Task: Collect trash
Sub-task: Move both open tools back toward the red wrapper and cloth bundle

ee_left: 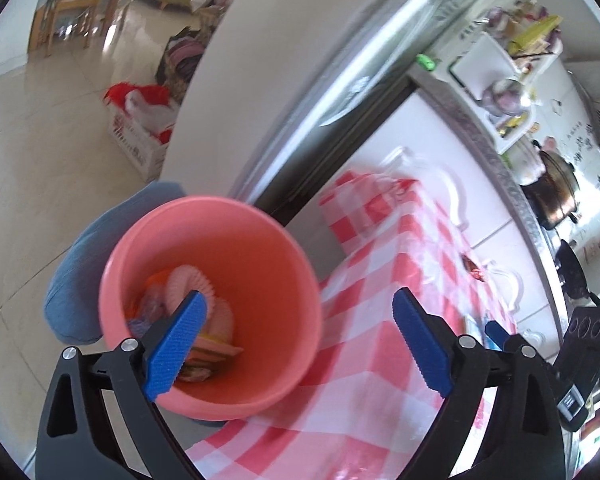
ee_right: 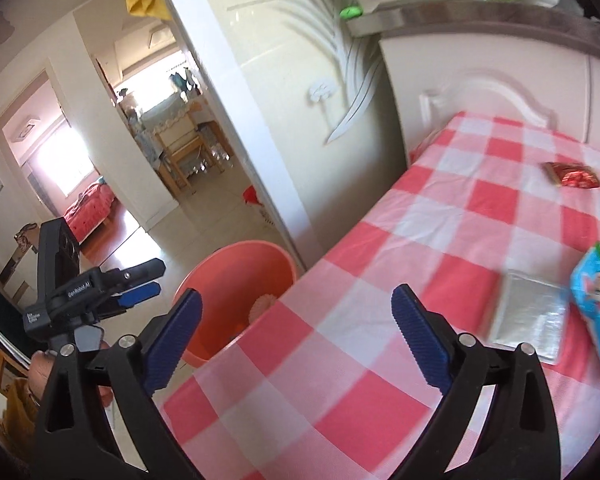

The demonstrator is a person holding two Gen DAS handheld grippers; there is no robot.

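A pink bucket (ee_left: 236, 264) stands beside the table's edge and holds a pink paper liner (ee_left: 198, 280) and several wrappers. My left gripper (ee_left: 300, 300) hangs open over the bucket's rim with nothing between its fingers. In the right wrist view my right gripper (ee_right: 296, 296) is open and empty above the red-and-white checked tablecloth (ee_right: 380, 360). A silver foil packet (ee_right: 528, 320), a blue snack bag (ee_right: 596, 304) and a red wrapper (ee_right: 572, 174) lie on the cloth to its right. The bucket (ee_right: 236, 276) shows past the table edge, with the left gripper (ee_right: 148, 280) beside it.
A blue cushion (ee_left: 80, 272) sits on the tiled floor behind the bucket. A white cabinet door (ee_right: 480, 92) stands behind the table, with a worktop of pots (ee_left: 552, 192) above. A box with a red bag (ee_left: 140, 120) sits on the floor by the doorway.
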